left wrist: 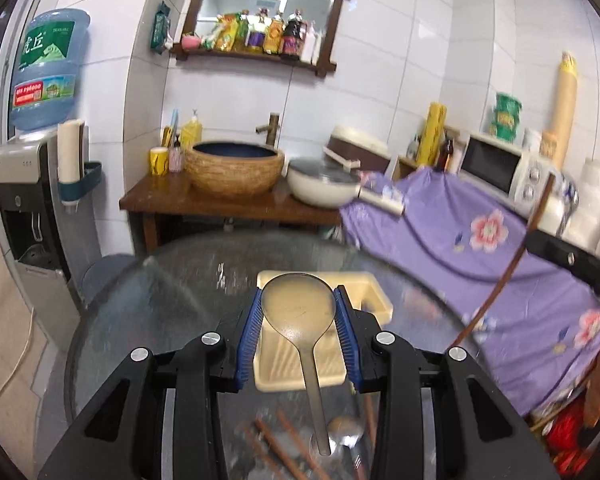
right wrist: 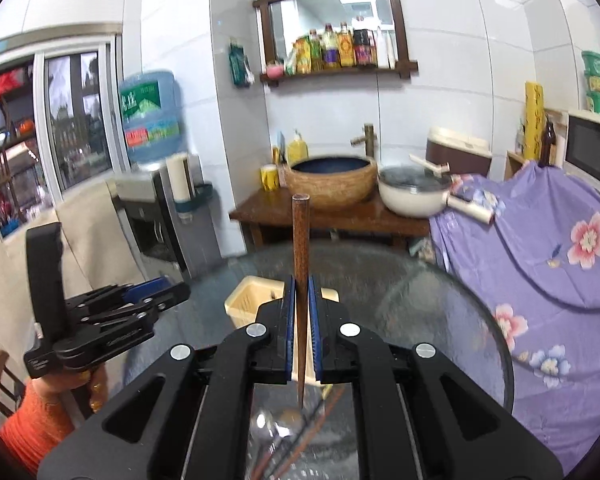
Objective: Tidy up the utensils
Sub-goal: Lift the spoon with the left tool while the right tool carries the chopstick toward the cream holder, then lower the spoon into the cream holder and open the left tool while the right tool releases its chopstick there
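Carrying 2 utensils at once, you are in the transport step: both are lifted off the glass table [left wrist: 148,320] and neither has yet gone into the cream tray [left wrist: 370,286]. Your left gripper [left wrist: 298,320] is closed on the bowl of a metal ladle [left wrist: 298,308], the blue pads pressing its 2 sides while the handle hangs back toward the camera. In the left wrist view it sits above the tray's ribbed section, though how high is hard to judge.

Your right gripper [right wrist: 302,320] is clamped tight on a single wooden chopstick [right wrist: 301,248], thick end pointing up and away, thin tip hanging below the jaws. The tray [right wrist: 246,298] lies just beyond and below it.

Loose chopsticks [left wrist: 272,444] and a metal spoon [left wrist: 346,432] remain on the glass near you, so the job looks only partly done.

Next, I'd judge you need to lower each piece into its own compartment and open up gently. Watch the ladle: gripped across a curved bowl, it may swing or slip as you tilt down.
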{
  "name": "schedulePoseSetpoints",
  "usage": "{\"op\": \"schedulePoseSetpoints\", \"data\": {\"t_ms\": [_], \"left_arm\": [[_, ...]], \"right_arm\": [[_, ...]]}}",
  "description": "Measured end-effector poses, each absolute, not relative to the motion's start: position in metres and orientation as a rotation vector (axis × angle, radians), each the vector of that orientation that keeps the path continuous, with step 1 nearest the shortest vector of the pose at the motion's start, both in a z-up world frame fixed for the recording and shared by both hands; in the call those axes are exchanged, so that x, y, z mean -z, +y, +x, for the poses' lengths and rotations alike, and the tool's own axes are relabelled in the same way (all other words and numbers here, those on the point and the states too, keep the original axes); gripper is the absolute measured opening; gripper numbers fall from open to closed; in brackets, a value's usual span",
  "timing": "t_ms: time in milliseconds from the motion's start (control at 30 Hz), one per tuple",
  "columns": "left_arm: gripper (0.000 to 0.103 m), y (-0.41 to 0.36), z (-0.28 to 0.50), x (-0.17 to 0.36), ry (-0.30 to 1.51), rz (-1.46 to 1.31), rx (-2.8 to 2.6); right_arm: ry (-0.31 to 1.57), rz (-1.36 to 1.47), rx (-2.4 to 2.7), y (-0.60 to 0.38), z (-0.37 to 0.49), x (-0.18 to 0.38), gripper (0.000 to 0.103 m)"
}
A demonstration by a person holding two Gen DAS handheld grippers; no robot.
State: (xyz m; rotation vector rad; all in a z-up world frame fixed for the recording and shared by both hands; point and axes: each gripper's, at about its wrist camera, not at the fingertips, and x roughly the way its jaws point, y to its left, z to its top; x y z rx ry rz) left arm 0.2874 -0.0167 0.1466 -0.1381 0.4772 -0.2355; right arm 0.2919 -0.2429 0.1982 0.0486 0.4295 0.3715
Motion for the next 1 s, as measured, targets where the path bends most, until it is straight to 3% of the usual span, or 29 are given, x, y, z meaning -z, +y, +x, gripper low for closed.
{"op": "schedulePoseSetpoints", "data": {"t_ms": [233, 400, 1000], "left_arm": [[0.035, -0.027, 0.333, -0.196, 0.369, -0.155, 0.183], [0.035, -0.039, 0.362, -0.200, 0.341, -0.124, 0.144], [0.035, -0.041, 0.385, -0.116, 0.391, -0.103, 0.087]], "right_arm": [[0.314, 0.075, -0.343, -0.233, 0.322, -0.254, 0.007], [0.293, 0.068, -0.289, -0.224, 0.351, -0.257, 0.008], [0.423, 0.075, -0.260, -0.205, 0.400, -0.145, 0.008]]}}
